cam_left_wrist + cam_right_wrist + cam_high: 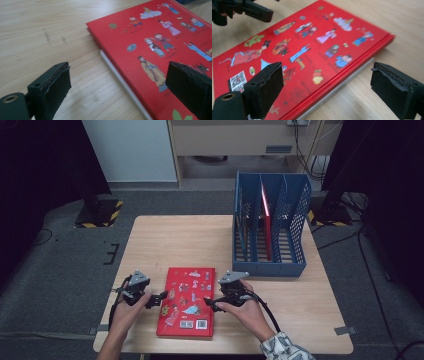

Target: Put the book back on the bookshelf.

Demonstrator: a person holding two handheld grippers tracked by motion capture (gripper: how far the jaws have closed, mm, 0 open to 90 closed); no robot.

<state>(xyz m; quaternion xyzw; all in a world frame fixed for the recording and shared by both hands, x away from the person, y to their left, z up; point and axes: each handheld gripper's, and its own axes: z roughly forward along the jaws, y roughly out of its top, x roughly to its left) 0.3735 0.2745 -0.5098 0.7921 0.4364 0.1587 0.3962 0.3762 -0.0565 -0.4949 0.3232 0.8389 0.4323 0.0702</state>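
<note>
- The book [186,301] lies flat on the table [165,237], cover up, near the near edge and a little left of the middle.
- Its long axis runs from the near edge toward the far edge; the end with the barcode and QR code points at the person.
- The left gripper [156,300] sits at the book's left long edge, jaws released and wide, with one jaw over the bare wood and the other over the cover.
- The right gripper [212,304] sits at the book's right long edge, jaws likewise spread and gripping nothing, one over the cover and one over the wood.
- The high view shows the blue rack [270,225] at the far right corner, with a thin red book [266,220] upright in its middle slot, well apart from the flat book.
- The left gripper view [117,82] shows the white page block under the overhanging cover.
- The right gripper view [325,82] shows the QR code [237,80] and the left gripper's jaw at the far side.
</note>
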